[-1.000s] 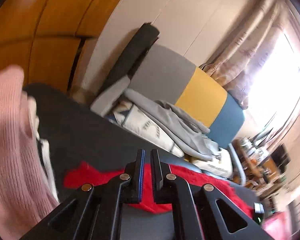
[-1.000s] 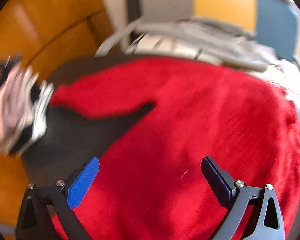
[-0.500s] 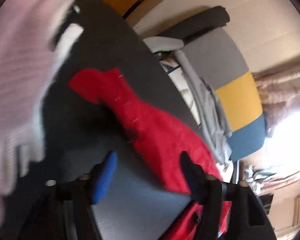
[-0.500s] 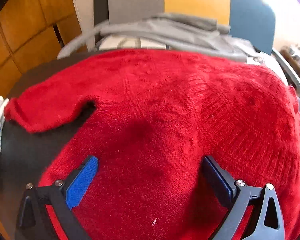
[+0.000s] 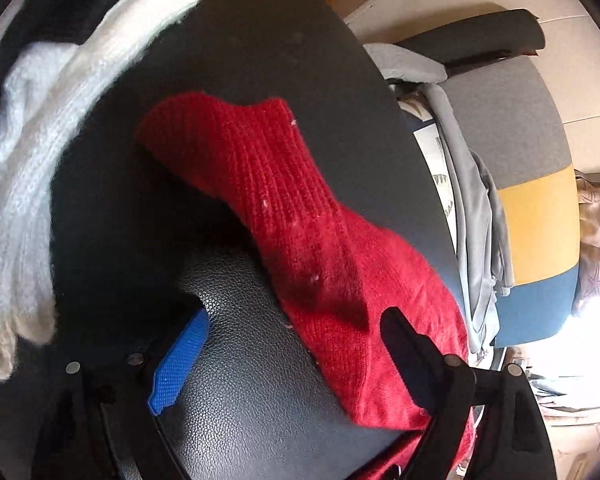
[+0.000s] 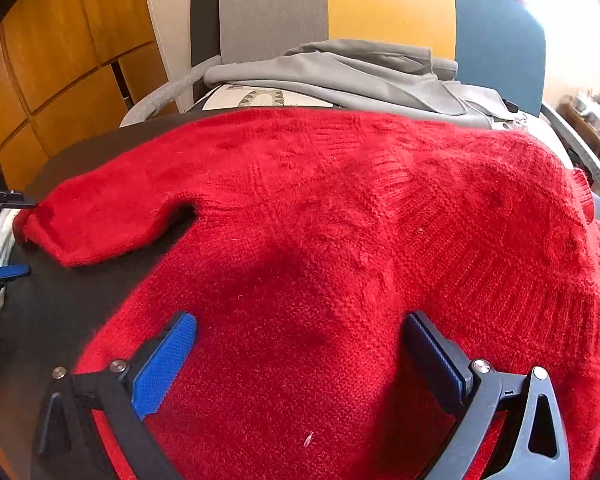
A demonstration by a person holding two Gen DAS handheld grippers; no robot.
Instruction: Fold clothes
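The red sweater [image 6: 340, 240] lies spread flat on the dark desk [image 5: 260, 400], one sleeve [image 5: 260, 184] reaching toward 9 o'clock in the right wrist view. Both the left tongs [image 5: 296, 344] and right tongs [image 6: 300, 340] gape wide above it, gripping nothing. White knitwear [image 5: 24, 184] sits at 9 o'clock of the left view, and a chair [image 6: 380, 12] piled with grey clothes [image 6: 360, 72] at 12 o'clock beyond the desk.

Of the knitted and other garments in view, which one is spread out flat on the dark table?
The red knitted sweater, lying flat with one sleeve out on the dark table. The white knitted garment is bunched at the edge; the grey garment is draped on the chair behind.
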